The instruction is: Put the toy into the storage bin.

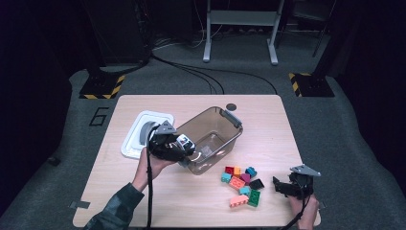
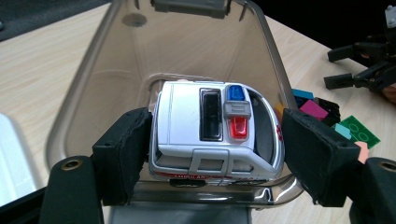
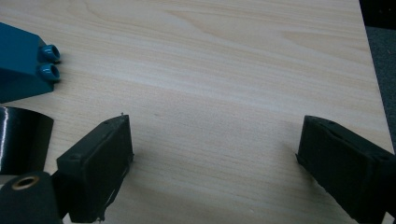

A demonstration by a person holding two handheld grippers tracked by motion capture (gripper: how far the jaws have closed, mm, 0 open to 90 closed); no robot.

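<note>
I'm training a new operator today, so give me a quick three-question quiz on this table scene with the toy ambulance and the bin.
1. True or false: the toy ambulance sits between the pads of the left gripper.
2. Multiple choice: where is the white lid? A) snapped onto the bin, B) flat on the table left of the bin, C) under the bricks.
3. Short answer: what is between the jaws of the right gripper?

Key
1. True; it is held above the near rim of the clear brown bin.
2. B.
3. Nothing; the jaws stand open over bare wood, right of the pile of coloured bricks.
</note>
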